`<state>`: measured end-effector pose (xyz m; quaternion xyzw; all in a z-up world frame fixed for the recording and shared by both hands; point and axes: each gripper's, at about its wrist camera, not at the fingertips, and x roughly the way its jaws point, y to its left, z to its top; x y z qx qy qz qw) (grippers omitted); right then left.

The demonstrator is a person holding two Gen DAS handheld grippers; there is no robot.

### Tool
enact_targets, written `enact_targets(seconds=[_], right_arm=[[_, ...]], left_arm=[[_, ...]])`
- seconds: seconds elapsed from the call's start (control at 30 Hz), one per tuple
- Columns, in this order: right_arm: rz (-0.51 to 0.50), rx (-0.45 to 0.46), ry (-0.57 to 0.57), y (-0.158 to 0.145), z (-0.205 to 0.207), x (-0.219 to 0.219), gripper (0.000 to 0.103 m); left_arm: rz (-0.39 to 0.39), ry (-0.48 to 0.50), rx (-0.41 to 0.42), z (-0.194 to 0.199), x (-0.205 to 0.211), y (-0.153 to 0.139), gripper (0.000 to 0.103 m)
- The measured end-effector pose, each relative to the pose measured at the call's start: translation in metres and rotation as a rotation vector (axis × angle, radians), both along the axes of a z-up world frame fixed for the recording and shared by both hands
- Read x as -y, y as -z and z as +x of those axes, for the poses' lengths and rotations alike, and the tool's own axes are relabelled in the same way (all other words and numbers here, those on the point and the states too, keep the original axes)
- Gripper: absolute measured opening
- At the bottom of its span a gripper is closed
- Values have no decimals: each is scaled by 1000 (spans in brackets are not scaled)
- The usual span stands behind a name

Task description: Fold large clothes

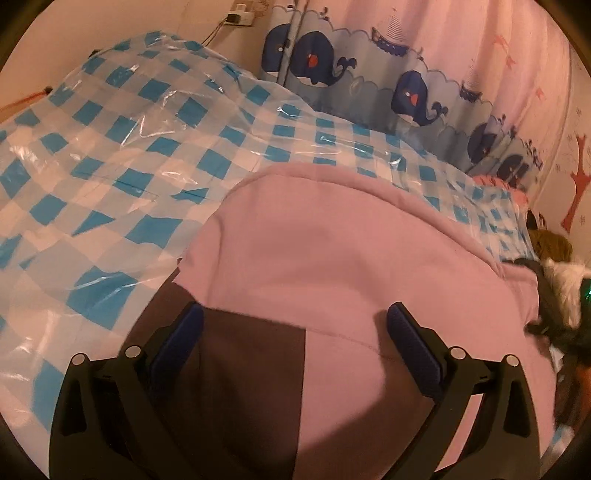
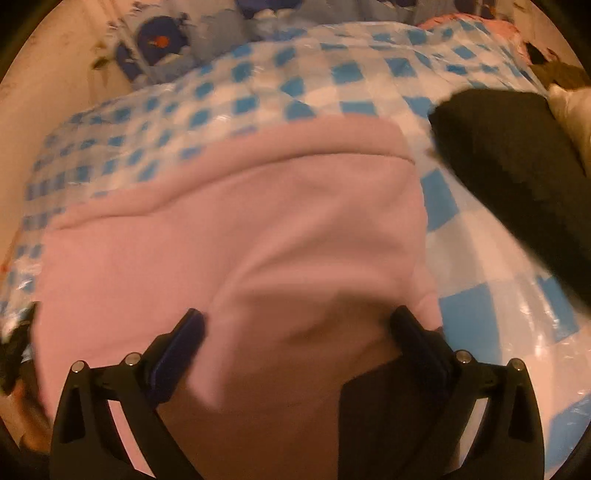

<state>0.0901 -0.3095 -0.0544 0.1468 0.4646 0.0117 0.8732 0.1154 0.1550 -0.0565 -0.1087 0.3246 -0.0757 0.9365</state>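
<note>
From my left wrist camera I get the wider room: beyond the left gripper (image 1: 295,325) a pink garment (image 1: 332,258) lies spread on a blue-and-white checked plastic sheet (image 1: 129,147) that covers the bed, and farther off past the jaws hangs a curtain printed with whales (image 1: 369,66), with a wall socket (image 1: 240,14) up beyond the left finger. Off past the right finger, at the edge of the pink cloth, I see a furry black-and-white thing (image 1: 561,288) (I cannot tell what it is). My right wrist camera shows none of the socket and only a strip of the curtain; instead it gives me the pink garment close and blurred, filling the space ahead of the right gripper (image 2: 297,326), with a fold ridge running across it beyond the jaws, and a dark cloth (image 2: 517,166) lying on the checked sheet out past the right finger. Both pairs of jaws stand spread wide and hold nothing: on the left, the blue pads (image 1: 413,350) sit over the near part of the garment, where a dark shadow falls between the fingers; on the right, the fingertips are right at the pink fabric, though I cannot tell whether they touch it.
</note>
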Motion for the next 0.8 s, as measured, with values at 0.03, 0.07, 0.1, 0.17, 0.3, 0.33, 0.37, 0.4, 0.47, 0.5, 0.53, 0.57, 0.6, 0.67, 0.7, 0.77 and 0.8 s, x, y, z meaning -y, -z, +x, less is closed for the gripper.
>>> enact_targets(seconds=[0.03, 0.07, 0.1, 0.17, 0.3, 0.33, 0.37, 0.4, 0.47, 0.5, 0.53, 0.57, 0.6, 0.67, 0.7, 0.77, 0.8], right_arm=[[14, 26, -1, -9, -11, 1, 98], [25, 58, 3, -22, -30, 4, 98], [1, 98, 16, -33, -51, 4, 98], [-50, 166, 7, -43, -85, 0, 98], [-190, -54, -81, 22, -101, -18, 98], [-186, -49, -92, 31, -99, -16, 98], [-163, -39, -87, 30, -99, -13, 98], [-144, -64, -59, 22, -97, -11, 98], [-155, -18, -25, -7, -105, -20, 97], [-151, 50, -62, -24, -114, -32, 97], [-163, 93, -88, -34, -121, -42, 97], [-185, 144, -118, -45, -130, -59, 97], [-187, 169, -144, -49, -134, -70, 97], [-216, 149, -222, -37, -133, -105, 97], [-250, 74, -249, -15, -123, -120, 98], [-283, -5, -253, 21, -109, -129, 98], [-273, -7, -258, 23, -106, -127, 98]], left_arm=[[0, 1, 4, -7, -3, -5, 95], [-11, -1, 9, -13, -6, -9, 95], [-33, -10, 28, -23, -12, -14, 95], [-61, -35, 89, -46, -20, -25, 95], [39, -1, 65, -67, -6, -16, 95], [94, 27, -35, -55, 3, 5, 96], [139, 40, -66, -51, 7, 16, 96], [172, 36, -55, -54, 10, 19, 96], [150, 32, -57, -65, 8, 4, 95], [98, 34, -28, -76, 2, -5, 95], [59, 37, 1, -89, -4, -11, 95], [52, 34, 23, -103, -9, -15, 95], [66, 29, 31, -113, -10, -16, 95], [90, 26, -17, -124, -14, -7, 95], [102, 28, -61, -122, -14, 0, 95], [144, 65, -170, -116, -12, 23, 95], [162, 71, -174, -117, -10, 25, 95]])
